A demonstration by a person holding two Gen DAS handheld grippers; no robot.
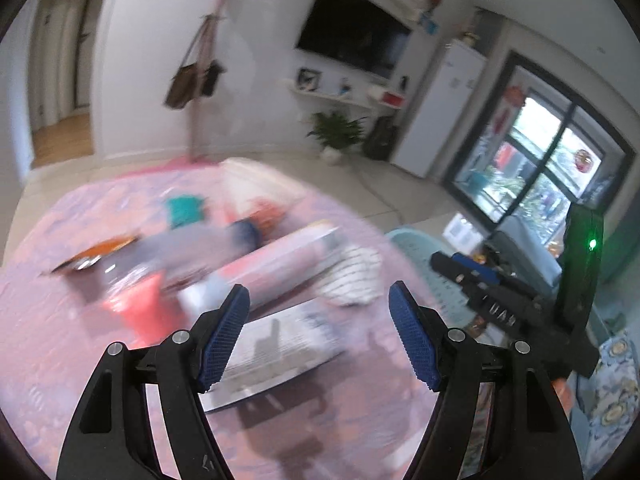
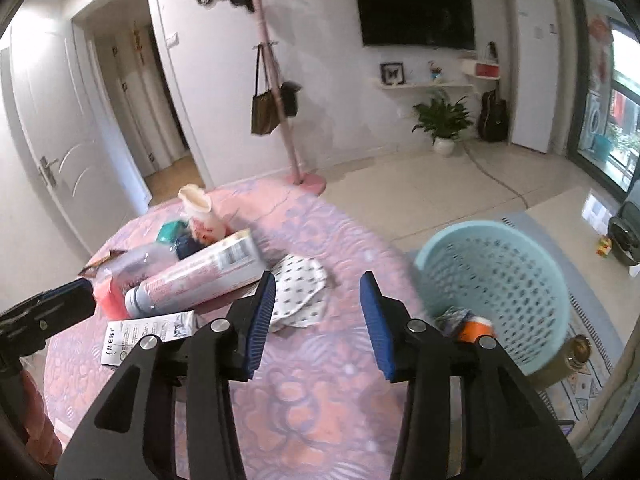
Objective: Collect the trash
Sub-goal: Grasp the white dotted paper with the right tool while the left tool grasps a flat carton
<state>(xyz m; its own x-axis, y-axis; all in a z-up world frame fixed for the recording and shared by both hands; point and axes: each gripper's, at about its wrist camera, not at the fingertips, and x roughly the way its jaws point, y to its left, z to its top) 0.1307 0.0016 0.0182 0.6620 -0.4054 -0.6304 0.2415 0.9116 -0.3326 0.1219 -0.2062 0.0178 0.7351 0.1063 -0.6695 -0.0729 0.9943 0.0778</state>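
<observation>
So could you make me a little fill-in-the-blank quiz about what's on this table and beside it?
1. The basket beside the table is light ____.
2. Both the left gripper and the right gripper have jaws that are ____.
3. The orange thing lies inside the ____.
4. The bag hangs from a coat stand coloured ____.

Answers: blue; open; basket; pink

I see a pink table (image 2: 320,380) carrying a tube (image 2: 200,276), leaflet (image 2: 148,334), patterned cloth (image 2: 300,292) and cup (image 2: 202,216) near its far edge.

Left wrist view: table litter (image 1: 176,264) motion-blurred, items unreadable. Basket (image 2: 520,280) contents partly hidden behind right tool (image 2: 318,320).
</observation>
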